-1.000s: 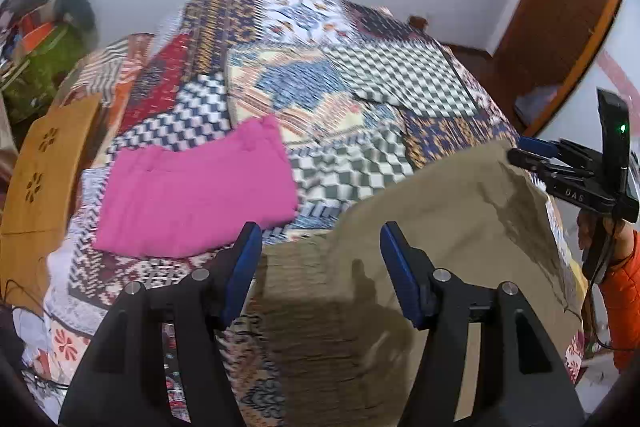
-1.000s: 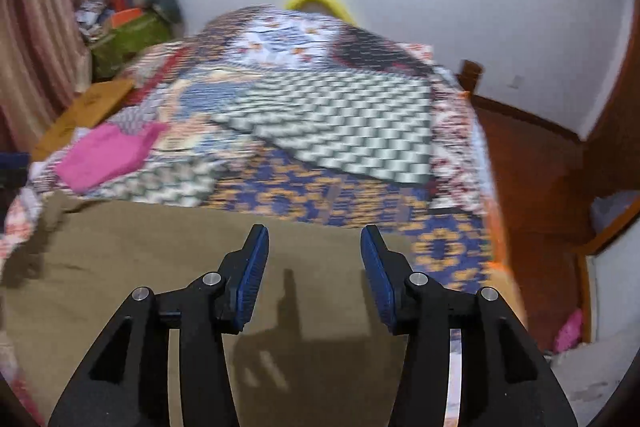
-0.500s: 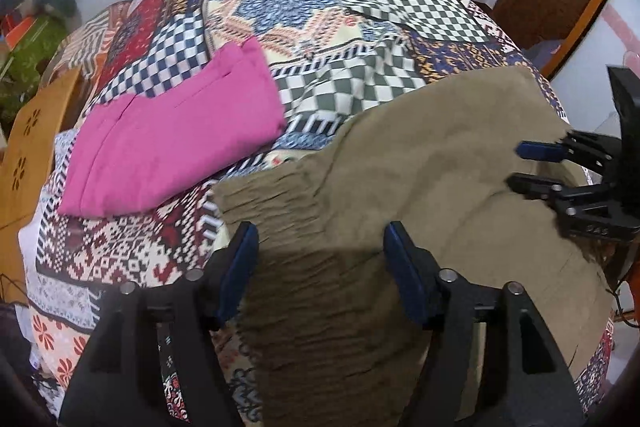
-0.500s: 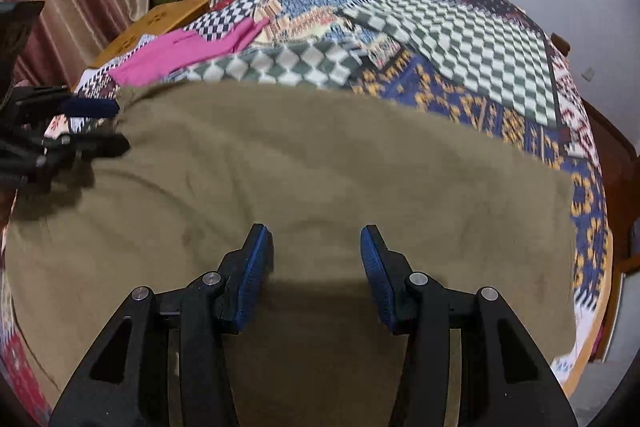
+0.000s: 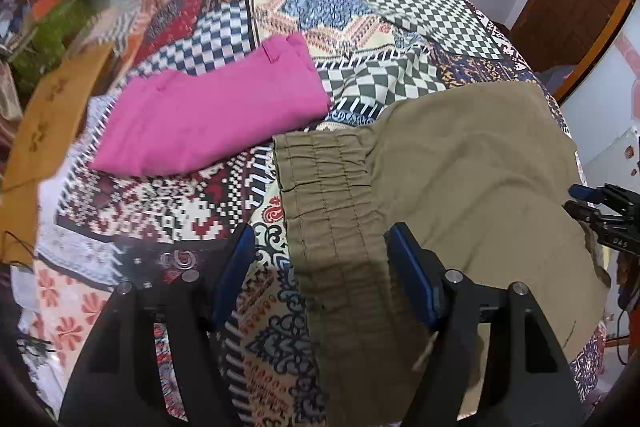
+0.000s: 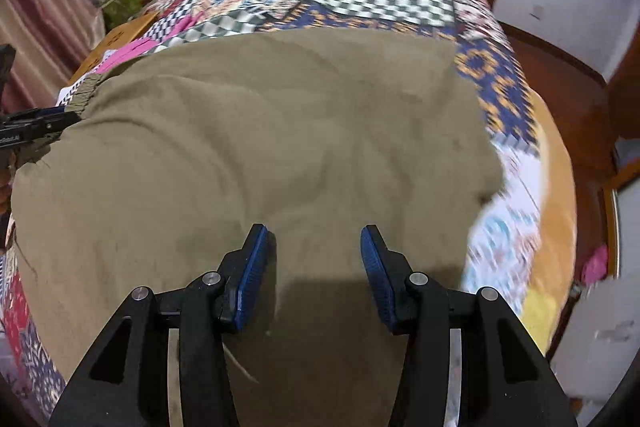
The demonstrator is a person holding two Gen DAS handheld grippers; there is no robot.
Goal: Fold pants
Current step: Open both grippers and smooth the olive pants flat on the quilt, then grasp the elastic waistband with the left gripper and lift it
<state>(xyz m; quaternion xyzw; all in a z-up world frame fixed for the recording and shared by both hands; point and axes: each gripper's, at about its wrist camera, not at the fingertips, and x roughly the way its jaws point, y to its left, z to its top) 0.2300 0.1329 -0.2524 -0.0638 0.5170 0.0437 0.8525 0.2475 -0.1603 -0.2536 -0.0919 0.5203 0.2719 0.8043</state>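
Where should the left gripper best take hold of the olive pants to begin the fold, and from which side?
Probably at the gathered elastic waistband. It is the thickest, firmest edge of the olive pants and lies flat on the patterned bedspread, directly ahead of the left gripper. Come from above at the near corner, one finger sliding under the edge; the jaws already stand open around it.
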